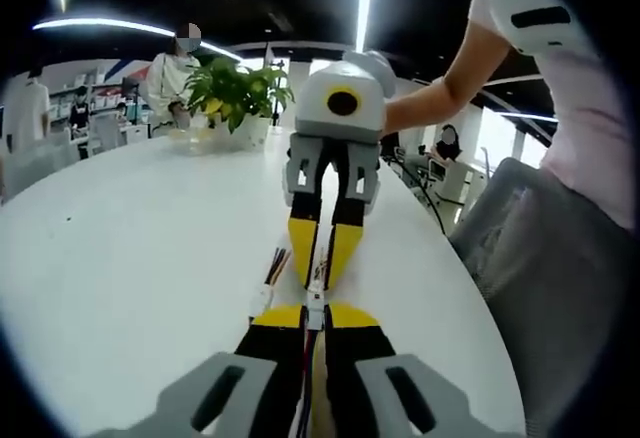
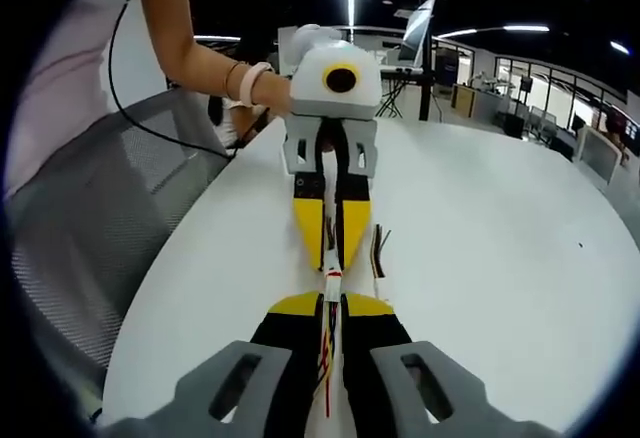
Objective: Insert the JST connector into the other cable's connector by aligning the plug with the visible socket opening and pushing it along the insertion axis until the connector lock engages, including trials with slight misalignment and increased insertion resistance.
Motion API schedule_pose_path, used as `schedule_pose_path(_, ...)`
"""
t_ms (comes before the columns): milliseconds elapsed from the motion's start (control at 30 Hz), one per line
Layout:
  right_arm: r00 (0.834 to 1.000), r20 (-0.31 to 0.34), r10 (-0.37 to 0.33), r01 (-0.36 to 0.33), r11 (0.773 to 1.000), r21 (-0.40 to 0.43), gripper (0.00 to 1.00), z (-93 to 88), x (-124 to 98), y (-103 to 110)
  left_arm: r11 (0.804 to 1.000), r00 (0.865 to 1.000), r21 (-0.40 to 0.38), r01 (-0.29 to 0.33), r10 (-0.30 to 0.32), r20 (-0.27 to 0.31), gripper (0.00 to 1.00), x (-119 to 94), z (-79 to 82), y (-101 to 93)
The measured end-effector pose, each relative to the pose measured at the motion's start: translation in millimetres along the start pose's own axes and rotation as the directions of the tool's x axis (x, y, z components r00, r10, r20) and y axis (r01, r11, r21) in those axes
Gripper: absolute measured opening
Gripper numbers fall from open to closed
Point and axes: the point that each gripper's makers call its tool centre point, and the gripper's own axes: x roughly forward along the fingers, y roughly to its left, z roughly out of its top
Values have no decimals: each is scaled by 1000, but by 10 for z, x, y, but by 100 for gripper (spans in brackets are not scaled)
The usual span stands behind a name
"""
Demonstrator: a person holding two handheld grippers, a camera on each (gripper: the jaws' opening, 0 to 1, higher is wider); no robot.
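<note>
Connectors (image 1: 316,296) (seemingly mated) between grippers

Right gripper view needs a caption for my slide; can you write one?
Two grippers, right and left, meet tip to tip over a white table, mating a small wired connector.

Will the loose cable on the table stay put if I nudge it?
Probably not. The loose cable looks thin and light on the smooth table, so it would likely slide. Its fanned wire ends suggest it flops rather than holds shape.
</note>
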Motion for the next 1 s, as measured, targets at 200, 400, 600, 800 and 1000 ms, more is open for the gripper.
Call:
schedule_pose_path(200, 1000, -15, 5, -5, 1000, -14, 3, -9, 9, -7, 1000, 1000, 19, 4, -4, -18, 0, 3, 3, 4)
schedule_pose_path(400, 999, -32, 4, -4, 1000, -9, 3, -32, 18, -19, 1000, 1000, 26, 1, -1, -22, 0, -3, 47, 20)
schedule_pose_path(600, 999, -40, 1, -1, 1000, 0, 3, -45, 22, -21, 999, 1000, 42, 6, -5, -26, 0, 4, 65, 15)
schedule_pose_path(800, 998, -61, 15, -15, 1000, 10, 3, -71, 35, 7, 989, 998, 149, 26, -19, -52, 0, 33, 46, -37)
schedule_pose_path(1000, 995, -89, 40, -36, 998, 44, 3, -99, 49, 37, 979, 997, 199, 42, -28, -75, 0, 63, 27, -63)
